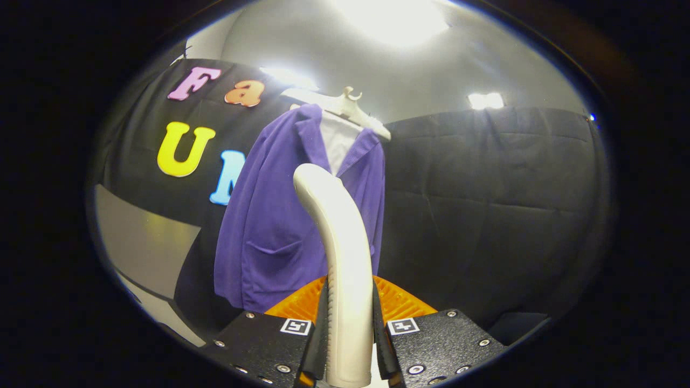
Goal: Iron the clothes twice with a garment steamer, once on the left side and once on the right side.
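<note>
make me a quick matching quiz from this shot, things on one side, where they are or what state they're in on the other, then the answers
Things:
1. steamer handle
2. purple jacket
3. white hanger
4. hand-held gripper

Place or state:
A. hanging against the black cloth wall, beyond the fingers
B. clamped between the two fingers, rising upright
C. at the jacket's collar, carrying it
D. shut on the handle, both fingers pressing its sides

Pairs: 1-B, 2-A, 3-C, 4-D
</note>
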{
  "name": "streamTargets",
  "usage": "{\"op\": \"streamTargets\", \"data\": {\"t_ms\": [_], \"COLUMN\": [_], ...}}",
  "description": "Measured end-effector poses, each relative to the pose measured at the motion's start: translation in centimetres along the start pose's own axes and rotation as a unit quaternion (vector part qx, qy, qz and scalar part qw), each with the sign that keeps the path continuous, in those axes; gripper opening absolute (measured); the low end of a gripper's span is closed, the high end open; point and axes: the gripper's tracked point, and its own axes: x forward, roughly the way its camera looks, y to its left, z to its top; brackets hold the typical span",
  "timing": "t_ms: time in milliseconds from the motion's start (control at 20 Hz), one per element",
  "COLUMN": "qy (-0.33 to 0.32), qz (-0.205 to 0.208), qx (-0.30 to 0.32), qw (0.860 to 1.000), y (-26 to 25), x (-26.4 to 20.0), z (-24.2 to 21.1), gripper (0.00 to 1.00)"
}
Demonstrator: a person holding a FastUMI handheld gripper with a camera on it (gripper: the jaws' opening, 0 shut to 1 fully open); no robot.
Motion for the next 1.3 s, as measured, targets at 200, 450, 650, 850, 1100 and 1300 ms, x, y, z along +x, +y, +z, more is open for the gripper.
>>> {"op": "streamTargets", "data": {"t_ms": [200, 450, 650, 850, 1100, 1300], "qy": [-0.031, -0.055, -0.071, -0.079, -0.077, -0.060], "qz": [-0.040, -0.074, -0.096, -0.110, -0.119, -0.118], "qx": [0.023, 0.027, 0.014, 0.017, 0.014, -0.001], "qw": [0.998, 0.995, 0.993, 0.991, 0.990, 0.991], "y": [-3.5, -5.2, -5.8, -6.0, -5.6, -4.7], "x": [0.9, 4.1, 7.6, 10.6, 15.7, 19.1], "z": [3.8, 6.9, 9.1, 10.6, 11.7, 10.5], "gripper": [0.37, 0.37, 0.37, 0.37, 0.37, 0.37]}}
